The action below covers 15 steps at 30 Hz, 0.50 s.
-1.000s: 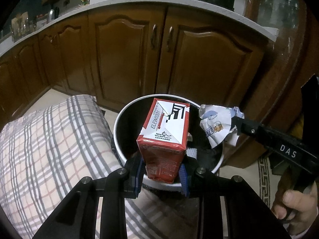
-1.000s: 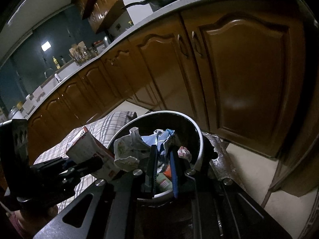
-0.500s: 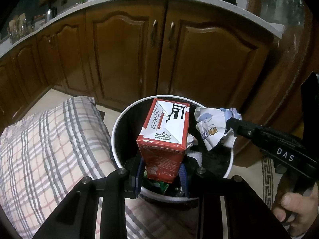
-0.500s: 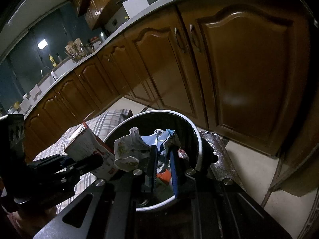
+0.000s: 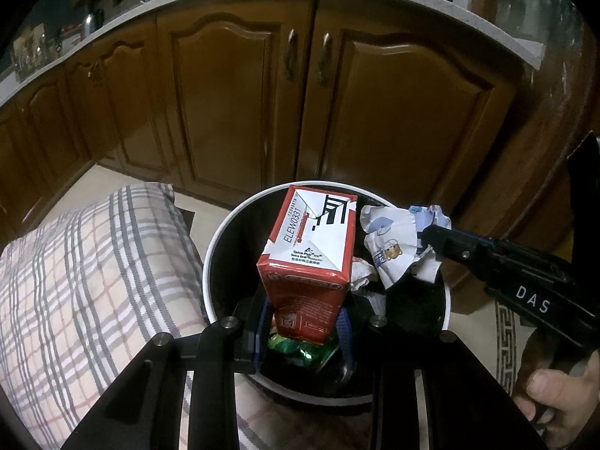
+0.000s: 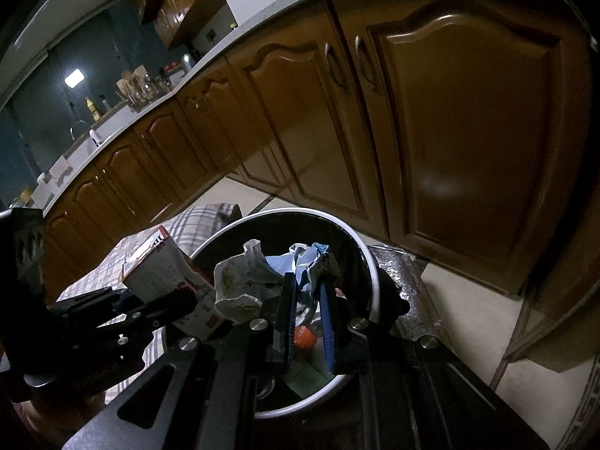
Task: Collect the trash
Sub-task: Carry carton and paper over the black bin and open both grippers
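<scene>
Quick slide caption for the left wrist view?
Left claw holds red carton over trash bin; right claw grips crumpled wrapper.

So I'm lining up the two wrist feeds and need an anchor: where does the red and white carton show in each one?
Left wrist view: the red and white carton stands at centre, clamped in the left gripper over the bin.
Right wrist view: the carton is at lower left, beside the crumpled paper that the right gripper holds.
Shared landmark: the white-rimmed trash bin.
</scene>
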Each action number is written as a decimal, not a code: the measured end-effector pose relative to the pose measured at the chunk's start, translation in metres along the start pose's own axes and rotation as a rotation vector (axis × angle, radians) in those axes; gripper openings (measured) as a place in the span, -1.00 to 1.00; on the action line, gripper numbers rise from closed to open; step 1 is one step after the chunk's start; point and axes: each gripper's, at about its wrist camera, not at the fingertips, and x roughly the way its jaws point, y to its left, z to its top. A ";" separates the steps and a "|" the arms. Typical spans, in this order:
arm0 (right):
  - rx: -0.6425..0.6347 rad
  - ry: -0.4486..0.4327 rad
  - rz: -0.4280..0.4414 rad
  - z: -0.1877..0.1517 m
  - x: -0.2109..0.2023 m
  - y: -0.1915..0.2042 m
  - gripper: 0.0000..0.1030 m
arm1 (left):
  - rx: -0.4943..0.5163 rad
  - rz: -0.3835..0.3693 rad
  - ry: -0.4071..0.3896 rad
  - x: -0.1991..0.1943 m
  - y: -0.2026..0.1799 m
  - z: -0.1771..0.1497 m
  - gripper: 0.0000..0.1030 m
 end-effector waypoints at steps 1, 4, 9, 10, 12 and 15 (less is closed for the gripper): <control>0.000 0.002 -0.001 0.001 0.001 0.000 -0.77 | 0.000 0.001 0.004 0.002 -0.001 0.001 -0.44; 0.002 0.014 -0.006 0.000 0.005 -0.002 -0.77 | -0.005 -0.002 0.017 0.006 -0.001 0.004 -0.43; -0.001 0.031 -0.012 0.002 0.010 -0.001 -0.76 | -0.005 0.001 0.034 0.012 -0.002 0.009 -0.43; 0.000 0.033 -0.011 0.003 0.011 -0.002 -0.75 | -0.004 0.003 0.042 0.013 -0.003 0.010 -0.43; 0.001 0.040 -0.007 0.005 0.013 -0.004 -0.68 | -0.002 0.012 0.054 0.014 -0.005 0.010 -0.27; 0.014 0.054 0.013 0.007 0.016 -0.006 -0.41 | -0.009 0.029 0.051 0.008 -0.006 0.010 0.16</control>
